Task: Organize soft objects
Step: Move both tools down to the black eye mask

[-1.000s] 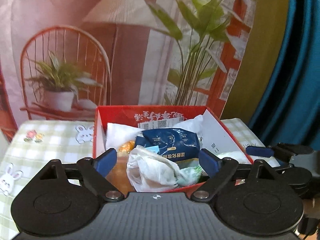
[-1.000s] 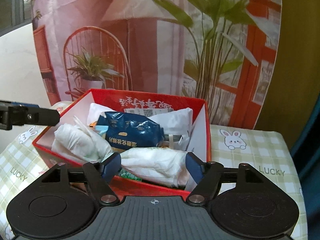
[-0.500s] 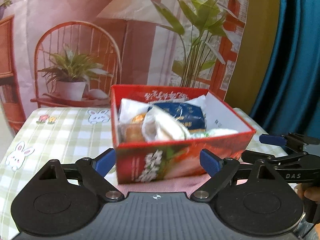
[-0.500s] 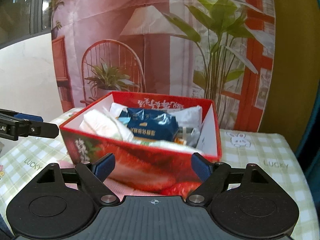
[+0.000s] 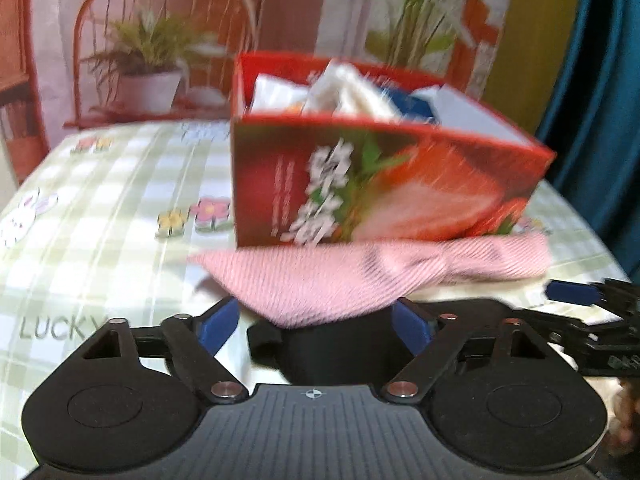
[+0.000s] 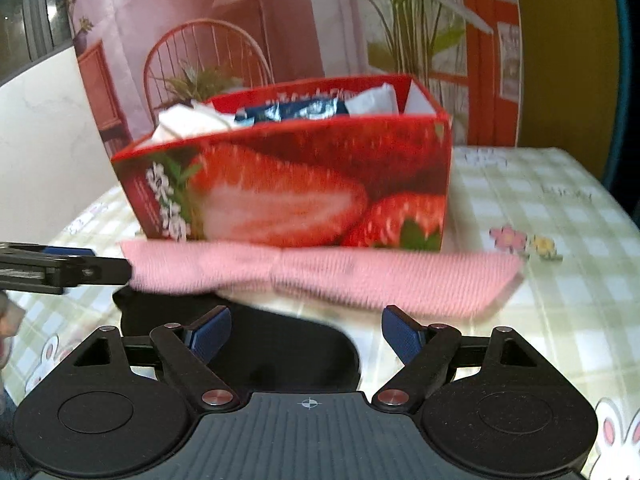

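Red box with strawberry print sits on the checked tablecloth. White Chinese characters run down its front; too blurred to read. Inside the box: white soft packs and a blue packet showing over the rim, print on the packet unreadable.

Pink knit cloth lies flat on the tablecloth, touching the box's front foot and running along its width. A black soft item lies just in front of the box, partly under the pink cloth.

Left gripper: jaws have just been closing but are still wide, blue pads either side of the pink cloth's near corner and the black item, not pressing on them.

Right gripper: jaws wide apart, over the black item in front of the box, gripping nothing.

Tablecloth print: "LUCKY" left of the box in the left wrist view, plus bunnies and flowers. Backdrop behind the box shows a printed chair, lamp and plants.
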`<state>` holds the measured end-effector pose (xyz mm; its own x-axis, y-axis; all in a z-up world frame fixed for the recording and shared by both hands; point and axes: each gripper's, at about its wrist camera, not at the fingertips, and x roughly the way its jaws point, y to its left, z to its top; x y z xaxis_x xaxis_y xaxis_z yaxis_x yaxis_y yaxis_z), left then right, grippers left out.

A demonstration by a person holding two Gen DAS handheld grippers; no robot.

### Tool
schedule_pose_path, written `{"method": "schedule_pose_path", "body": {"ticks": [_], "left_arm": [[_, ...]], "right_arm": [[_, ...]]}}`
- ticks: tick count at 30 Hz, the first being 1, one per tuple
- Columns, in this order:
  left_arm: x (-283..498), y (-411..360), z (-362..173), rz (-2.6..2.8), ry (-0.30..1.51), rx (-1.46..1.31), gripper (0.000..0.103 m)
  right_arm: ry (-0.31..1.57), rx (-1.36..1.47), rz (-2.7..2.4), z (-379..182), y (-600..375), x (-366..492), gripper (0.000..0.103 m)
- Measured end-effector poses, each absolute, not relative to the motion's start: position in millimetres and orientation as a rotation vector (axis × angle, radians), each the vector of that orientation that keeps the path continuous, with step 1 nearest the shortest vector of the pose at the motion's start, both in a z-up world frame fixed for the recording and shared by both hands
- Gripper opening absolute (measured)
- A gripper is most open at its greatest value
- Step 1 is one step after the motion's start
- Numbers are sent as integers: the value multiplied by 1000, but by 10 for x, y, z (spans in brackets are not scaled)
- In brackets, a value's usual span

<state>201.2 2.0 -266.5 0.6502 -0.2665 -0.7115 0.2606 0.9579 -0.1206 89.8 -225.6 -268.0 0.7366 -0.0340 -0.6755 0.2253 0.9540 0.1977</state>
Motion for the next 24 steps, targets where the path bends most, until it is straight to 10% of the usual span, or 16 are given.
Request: {"method": "schedule_pose_path", "body": {"ticks": [5,12,24], "left_arm": [[2084,21,-2844,-301,866,-22,77],[1914,-14,-2906,-294,870,76,31],[1604,-51,-2891,-321,877,68,30]], "right_arm": [[761,275,-158,-2792,-2224,815,80],[789,256,-188,-2893,-2226,797,80],[793,235,-181,-3030,-2203,746,103]]}}
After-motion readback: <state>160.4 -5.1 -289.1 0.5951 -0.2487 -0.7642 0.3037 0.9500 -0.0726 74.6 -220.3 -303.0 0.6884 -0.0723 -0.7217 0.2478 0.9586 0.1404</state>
